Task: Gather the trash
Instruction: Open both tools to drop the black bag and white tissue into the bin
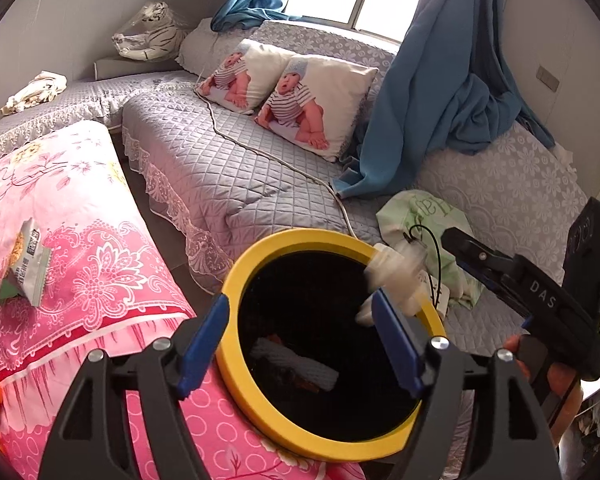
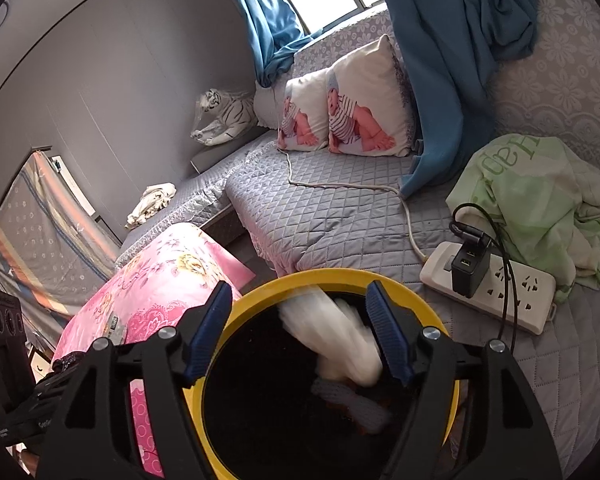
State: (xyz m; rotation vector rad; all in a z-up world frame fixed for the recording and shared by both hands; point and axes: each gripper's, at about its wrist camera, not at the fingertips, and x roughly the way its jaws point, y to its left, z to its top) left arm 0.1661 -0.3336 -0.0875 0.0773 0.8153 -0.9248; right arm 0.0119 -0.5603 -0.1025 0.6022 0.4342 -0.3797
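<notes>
The left gripper (image 1: 300, 336) and right gripper (image 2: 300, 332) both stand wide, holding nothing, over the yellow-rimmed bin (image 1: 236, 280). A blurred white bottle (image 2: 332, 336) is at the bin's mouth near its far rim; it could glance off onto the sofa (image 1: 236, 176). A snack wrapper (image 1: 26, 262) waits on the pink cloth (image 1: 100, 280).

2 baby-print pillows (image 1: 284, 100); plush tiger (image 1: 152, 34); blue curtain (image 1: 440, 92); power strip (image 2: 496, 286)

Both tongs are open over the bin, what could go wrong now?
The blurred white item is right at the bin's yellow rim and may bounce onto the sofa. The bin seems to overhang the pink cloth, so it might tip. The black charger cable nearby could snag.
</notes>
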